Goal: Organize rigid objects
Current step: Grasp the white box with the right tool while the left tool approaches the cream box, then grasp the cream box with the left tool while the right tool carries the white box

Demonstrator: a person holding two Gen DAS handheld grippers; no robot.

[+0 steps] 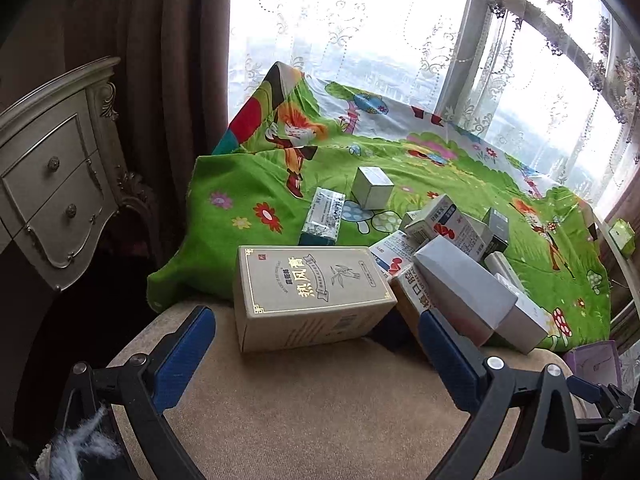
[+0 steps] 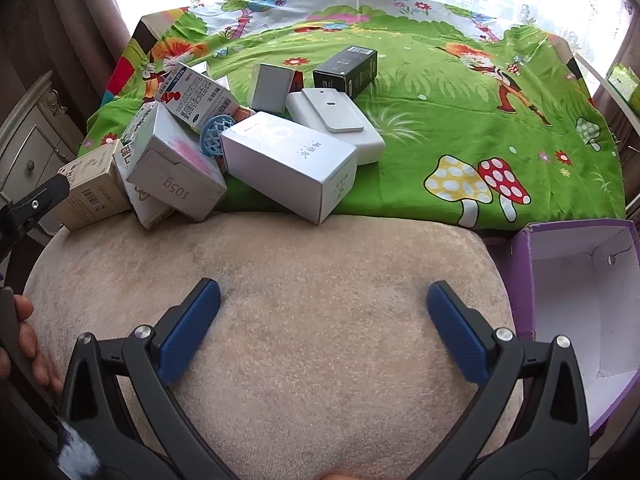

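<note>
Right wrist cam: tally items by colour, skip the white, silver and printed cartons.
black carton: 1
beige carton: 1
purple open box: 1
blue mesh ball: 1
green box, on the ledge at far right: 1
Total: 5

Before you, a green cartoon-mushroom cloth, white and beige boxes, a purple box, showing blue-padded fingers.

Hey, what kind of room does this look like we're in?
Probably a bedroom at home: an ornate cream dresser with drawers, heavy brown drapes and lace sheers on a big window, and a cartoon-print sheet.
</note>
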